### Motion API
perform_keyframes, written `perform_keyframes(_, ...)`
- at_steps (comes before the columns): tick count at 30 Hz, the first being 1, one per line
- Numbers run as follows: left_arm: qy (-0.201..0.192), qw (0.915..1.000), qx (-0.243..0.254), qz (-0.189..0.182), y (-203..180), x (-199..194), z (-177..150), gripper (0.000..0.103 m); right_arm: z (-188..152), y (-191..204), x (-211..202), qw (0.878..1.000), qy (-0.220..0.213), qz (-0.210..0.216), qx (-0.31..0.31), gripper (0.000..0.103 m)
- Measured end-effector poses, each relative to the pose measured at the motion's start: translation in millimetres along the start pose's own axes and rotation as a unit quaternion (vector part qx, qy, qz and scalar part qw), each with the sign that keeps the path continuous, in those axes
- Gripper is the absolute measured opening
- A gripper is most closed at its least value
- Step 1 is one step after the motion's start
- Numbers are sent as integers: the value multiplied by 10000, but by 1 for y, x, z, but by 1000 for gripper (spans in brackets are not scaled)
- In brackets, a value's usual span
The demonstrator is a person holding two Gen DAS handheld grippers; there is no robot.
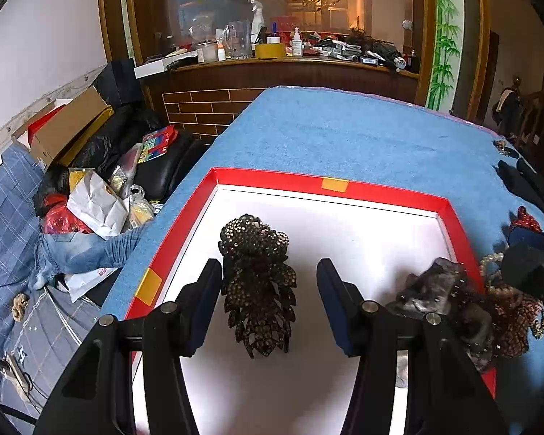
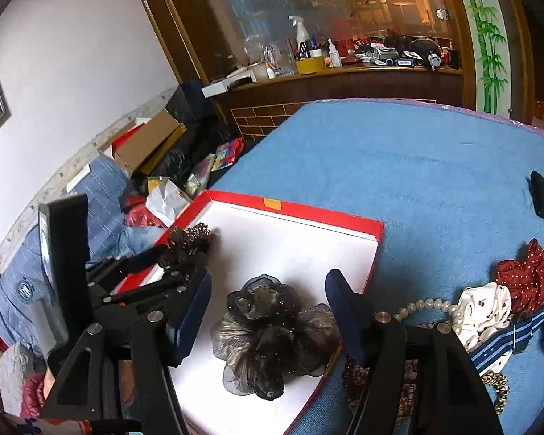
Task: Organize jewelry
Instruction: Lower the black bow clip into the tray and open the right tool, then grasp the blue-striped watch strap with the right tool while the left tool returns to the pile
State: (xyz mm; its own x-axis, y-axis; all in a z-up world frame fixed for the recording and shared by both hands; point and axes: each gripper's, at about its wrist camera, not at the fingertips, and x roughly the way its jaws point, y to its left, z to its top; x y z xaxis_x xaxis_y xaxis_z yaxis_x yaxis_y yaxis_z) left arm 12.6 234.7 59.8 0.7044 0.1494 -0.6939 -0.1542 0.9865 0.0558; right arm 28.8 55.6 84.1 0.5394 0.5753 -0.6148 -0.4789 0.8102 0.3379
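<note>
Fingers (image 1: 206,290) of the left gripper (image 1: 270,272) are spread around a beaded leaf hair clip (image 1: 259,282) lying lengthwise between them in the red box (image 1: 283,179), while the right gripper (image 2: 268,301) gapes over a black tulle flower (image 2: 272,337).

Right gripper (image 2: 268,311): jaws wide apart, straddling black mesh hair flower (image 2: 272,337), lower centre of frame, lying inside red tray (image 2: 297,210). Left gripper (image 2: 185,250) at left, over beaded clip (image 2: 190,239). Pearl necklace (image 2: 424,306) and scrunchies (image 2: 526,279) lower right on blue worktop (image 2: 399,166).
</note>
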Motion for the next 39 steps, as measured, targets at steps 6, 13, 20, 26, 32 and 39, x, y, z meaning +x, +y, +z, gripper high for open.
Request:
perform_keyframes(6, -156, 9998, 123, -95, -11, -18, -4, 53, -7, -7, -7, 10000, -9, -13, 47, 70)
perform_keyframes(13, -221, 9993, 146, -255, -23, -34, -11, 54, -17, -17, -17, 9999, -14, -100, 53, 70)
perform_keyframes(20, -257, 9982, 275, -473, -48, -48, -19, 54, -22, -39, -45, 9996, -177, -217, 61, 70)
perform_keyframes(26, -269, 9960, 462, -719, -74, -61, -26, 54, -33, -82, -81, 9983, -345, -449, 102, 65)
perform_keyframes(32, -132, 9895, 728, -1238, -112, -71, -38, 54, -50, -156, -122, 9918, -606, -910, 657, 44)
perform_keyframes(39, 297, 9684, 1178, -2178, -180, -69, -58, 54, -59, -211, -146, 9746, -681, -1569, 1447, 38)
